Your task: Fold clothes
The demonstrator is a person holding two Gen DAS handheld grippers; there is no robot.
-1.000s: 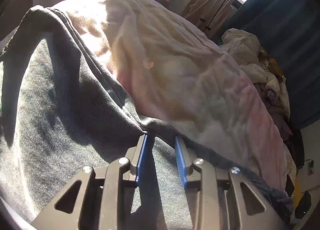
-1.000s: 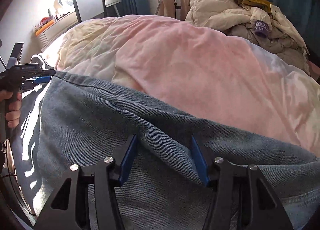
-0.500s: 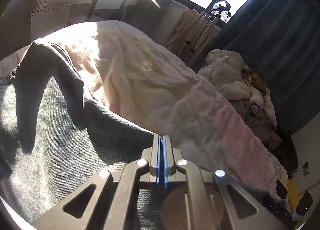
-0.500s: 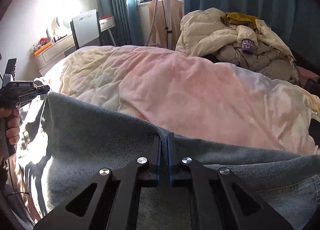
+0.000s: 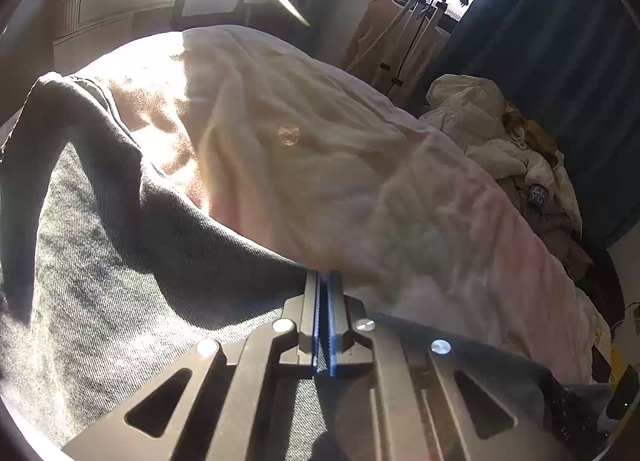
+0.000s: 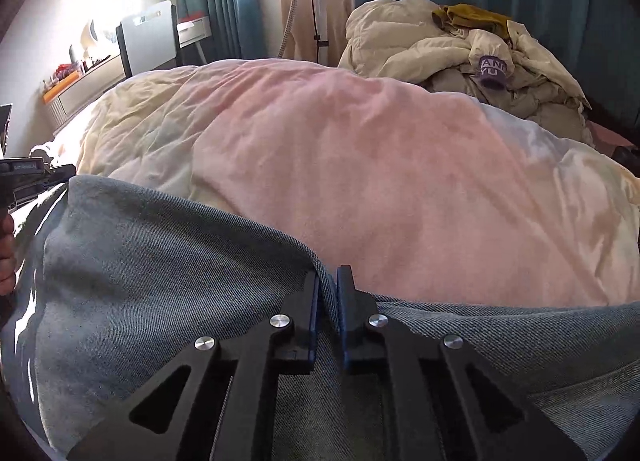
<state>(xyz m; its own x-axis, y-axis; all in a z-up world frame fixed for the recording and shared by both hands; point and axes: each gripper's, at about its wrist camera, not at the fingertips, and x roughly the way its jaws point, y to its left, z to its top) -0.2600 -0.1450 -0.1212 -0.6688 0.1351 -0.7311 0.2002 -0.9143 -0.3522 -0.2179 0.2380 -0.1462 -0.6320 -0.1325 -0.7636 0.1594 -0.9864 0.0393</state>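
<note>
In the left wrist view, the left gripper, whose jaws stood apart over the cloth a second ago, is now pinched tight on the upper edge of the denim garment, with almost no gap between the blue pads. That suggests the grasp is made and the fold can begin. Glare from the window washes out the pink duvet, and the far corner of the denim is in deep shadow. In the right wrist view, the right gripper has likewise closed from wide open, and a ridge of the garment's hem sits clamped between its jaws. The denim drapes across the near edge of the bed, lifted off the duvet. Its lower part is cut off below, so which garment it is I cannot tell.
</note>
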